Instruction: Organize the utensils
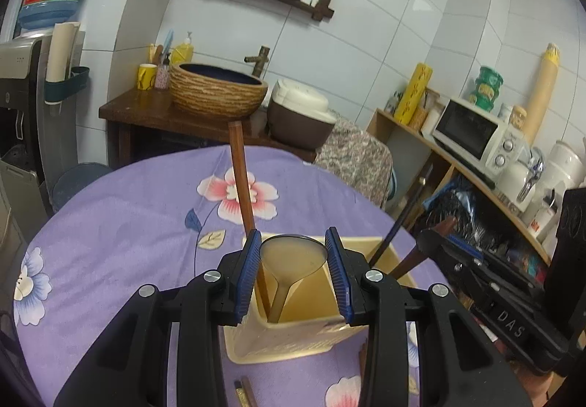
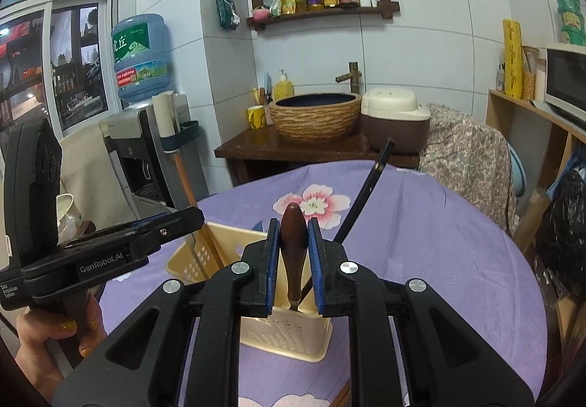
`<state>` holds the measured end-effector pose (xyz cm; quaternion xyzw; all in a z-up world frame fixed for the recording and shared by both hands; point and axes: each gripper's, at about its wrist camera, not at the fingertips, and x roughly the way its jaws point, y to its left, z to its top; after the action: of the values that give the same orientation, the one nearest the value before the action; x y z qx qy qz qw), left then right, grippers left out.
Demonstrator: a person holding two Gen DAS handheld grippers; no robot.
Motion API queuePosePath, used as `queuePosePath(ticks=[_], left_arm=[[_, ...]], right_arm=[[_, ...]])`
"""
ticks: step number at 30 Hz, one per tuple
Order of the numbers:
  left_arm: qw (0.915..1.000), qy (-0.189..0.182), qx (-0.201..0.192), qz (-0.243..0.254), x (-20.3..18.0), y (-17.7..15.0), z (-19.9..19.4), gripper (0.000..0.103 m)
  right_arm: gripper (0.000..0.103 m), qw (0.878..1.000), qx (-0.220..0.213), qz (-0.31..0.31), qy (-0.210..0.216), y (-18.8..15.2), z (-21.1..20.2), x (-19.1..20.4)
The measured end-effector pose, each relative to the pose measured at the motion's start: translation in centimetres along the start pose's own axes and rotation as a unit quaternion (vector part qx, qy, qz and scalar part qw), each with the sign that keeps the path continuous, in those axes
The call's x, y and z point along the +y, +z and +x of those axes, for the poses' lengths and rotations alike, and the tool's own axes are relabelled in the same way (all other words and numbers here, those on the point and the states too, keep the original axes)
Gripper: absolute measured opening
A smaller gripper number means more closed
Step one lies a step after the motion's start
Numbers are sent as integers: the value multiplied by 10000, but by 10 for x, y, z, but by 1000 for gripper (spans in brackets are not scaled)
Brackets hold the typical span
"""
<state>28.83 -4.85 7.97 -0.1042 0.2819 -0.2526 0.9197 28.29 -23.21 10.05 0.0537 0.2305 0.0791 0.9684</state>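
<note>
A cream plastic utensil holder [image 1: 293,337] stands on the purple flowered tablecloth [image 1: 128,224]. My left gripper [image 1: 294,253] is shut on the bowl of a metal spoon [image 1: 293,255], held bowl-up with its handle down in the holder. A brown chopstick [image 1: 243,187] stands in the holder beside it. My right gripper [image 2: 294,242] is shut on a dark brown wooden handle [image 2: 294,235] whose lower end goes down into the holder [image 2: 285,333]. A black chopstick [image 2: 360,198] leans out of the holder. The left gripper also shows in the right wrist view [image 2: 175,224].
A brown chopstick end [image 1: 244,390] lies on the cloth in front of the holder. Behind the table are a sink cabinet with a woven basin [image 1: 218,92], a rice cooker [image 1: 300,118], a water dispenser [image 2: 146,136] and a shelf with a microwave [image 1: 476,132].
</note>
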Motion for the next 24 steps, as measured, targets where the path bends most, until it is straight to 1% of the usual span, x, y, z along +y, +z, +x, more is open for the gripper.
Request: queuePosePath(ticks=[2, 4, 9, 12, 13, 14, 15, 16, 17, 18, 19, 21, 22, 23, 24], left_arm=[[9999, 52, 65, 68, 0, -5, 3, 36], [9999, 12, 86, 112, 1, -8, 5, 36], [9998, 39, 136, 139, -1, -9, 6, 36], [10000, -2, 44, 30, 1, -9, 2, 36], [10000, -19, 35, 7, 1, -9, 1, 36], [10000, -64, 25, -31, 2, -9, -1, 37], [9999, -88, 8, -54, 2, -9, -3, 40], [9999, -93, -23, -76, 2, -10, -7, 48], [9999, -93, -72, -101, 2, -11, -12, 54], [9997, -119, -139, -136, 3, -12, -19, 68], [9996, -138, -185, -162, 3, -14, -22, 78], [9993, -89, -282, -224, 4, -20, -34, 82], [9994, -41, -260, -213, 4, -24, -38, 84], [9996, 53, -206, -189, 4, -29, -42, 88], [9996, 210, -128, -150, 3, -36, -46, 91]], right_arm=[[16, 10000, 83, 46, -9, -4, 3, -2], [16, 9998, 203, 84, -37, -7, 8, -4], [17, 9997, 169, 195, 2, -10, 9, -10], [17, 9995, 115, 274, 45, -11, 8, -13], [19, 9995, 72, 281, 83, -12, 7, -14], [27, 9996, 26, 270, 97, -12, 5, -14], [43, 9996, -63, 271, 78, -13, 1, -15], [52, 9994, -159, 297, 38, -14, -4, -16], [64, 9992, -241, 327, 15, -15, -8, -17], [65, 9988, -336, 345, 3, -17, -15, -17], [65, 9988, -357, 343, -10, -18, -18, -18], [74, 9984, -350, 399, -178, -23, -27, -21], [74, 9983, -334, 421, -233, -25, -31, -23], [74, 9983, -284, 430, -282, -31, -36, -24], [74, 9983, -222, 420, -328, -37, -41, -25]])
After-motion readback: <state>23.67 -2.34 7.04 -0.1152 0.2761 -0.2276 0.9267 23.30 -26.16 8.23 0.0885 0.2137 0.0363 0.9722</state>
